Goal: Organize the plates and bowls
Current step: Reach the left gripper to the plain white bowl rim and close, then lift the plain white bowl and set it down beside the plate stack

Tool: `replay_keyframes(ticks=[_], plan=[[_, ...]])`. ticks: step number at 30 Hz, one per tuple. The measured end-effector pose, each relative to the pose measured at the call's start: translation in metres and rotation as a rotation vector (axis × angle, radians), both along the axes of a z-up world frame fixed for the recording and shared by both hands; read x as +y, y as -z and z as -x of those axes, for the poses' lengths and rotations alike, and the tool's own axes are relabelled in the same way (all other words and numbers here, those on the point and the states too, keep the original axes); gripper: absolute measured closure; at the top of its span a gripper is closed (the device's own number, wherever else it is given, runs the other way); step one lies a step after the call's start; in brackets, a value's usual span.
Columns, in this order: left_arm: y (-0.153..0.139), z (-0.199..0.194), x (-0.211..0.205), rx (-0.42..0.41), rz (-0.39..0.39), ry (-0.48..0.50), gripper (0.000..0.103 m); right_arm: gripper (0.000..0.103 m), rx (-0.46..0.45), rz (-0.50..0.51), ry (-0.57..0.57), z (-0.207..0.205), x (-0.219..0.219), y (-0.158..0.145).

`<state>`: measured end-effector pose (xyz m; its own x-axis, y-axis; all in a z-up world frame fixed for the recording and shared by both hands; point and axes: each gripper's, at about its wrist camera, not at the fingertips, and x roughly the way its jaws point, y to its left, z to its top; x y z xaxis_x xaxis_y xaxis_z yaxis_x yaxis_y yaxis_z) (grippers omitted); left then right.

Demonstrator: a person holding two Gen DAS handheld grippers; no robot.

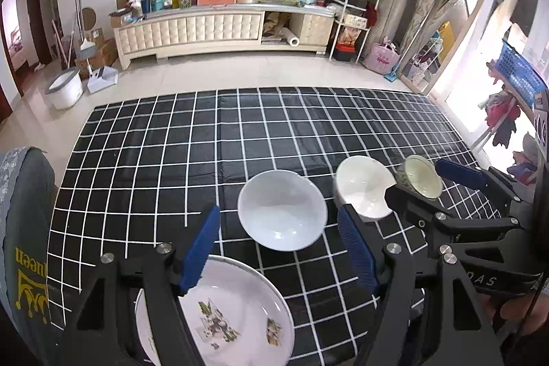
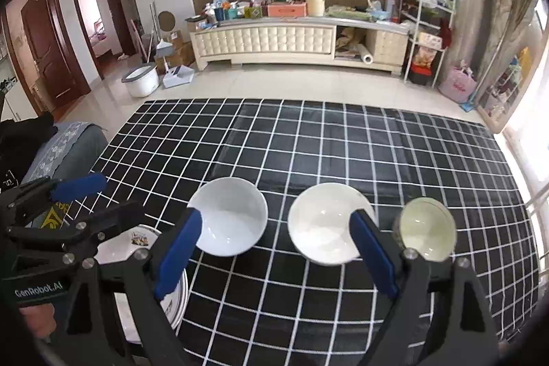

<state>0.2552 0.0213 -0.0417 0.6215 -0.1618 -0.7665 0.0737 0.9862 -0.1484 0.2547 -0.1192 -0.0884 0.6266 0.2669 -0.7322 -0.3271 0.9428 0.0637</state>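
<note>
Looking along the left wrist view, the left gripper (image 1: 278,249) hangs wide open with nothing between its blue pads, above the near edge of the checked tablecloth (image 1: 171,139). Under its left finger lies a decorated plate (image 1: 236,314), empty apart from its printed pattern. Ahead sits a white bowl (image 1: 282,210), empty; to its right a second white bowl (image 1: 362,189), also empty, then a small pale-green bowl (image 1: 420,177), part-hidden by the right gripper (image 1: 429,187).

In the right wrist view, the right gripper (image 2: 278,249) is likewise spread wide and holds nothing. The three bowls stand in a row, apart from one another: white bowl (image 2: 228,220), second white bowl (image 2: 326,222), small pale-green bowl (image 2: 427,228). All appear empty. The plate (image 2: 120,246) shows at lower left, behind the left gripper (image 2: 99,201).

Assessment: glazed ceramic, rigid, smooth, breakable. Judged best pinched across the rim wall, one pad inside and one outside; the flat plate offers only its raised edge.
</note>
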Motion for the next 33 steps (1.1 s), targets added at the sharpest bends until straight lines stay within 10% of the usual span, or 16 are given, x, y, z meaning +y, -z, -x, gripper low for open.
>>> replay_keyframes(ticks=[10, 17, 33], plan=[[0.044, -0.042, 0.020, 0.096, 0.017, -0.026, 0.035, 0.014, 0.099, 0.007, -0.077, -0.044, 0.018, 0.040], [0.074, -0.066, 0.026, 0.162, 0.036, -0.018, 0.052, 0.044, 0.173, -0.027, -0.125, -0.070, 0.021, 0.067], [0.121, -0.093, 0.018, 0.283, 0.020, 0.009, 0.082, 0.064, 0.292, -0.049, -0.138, -0.090, 0.023, 0.104]])
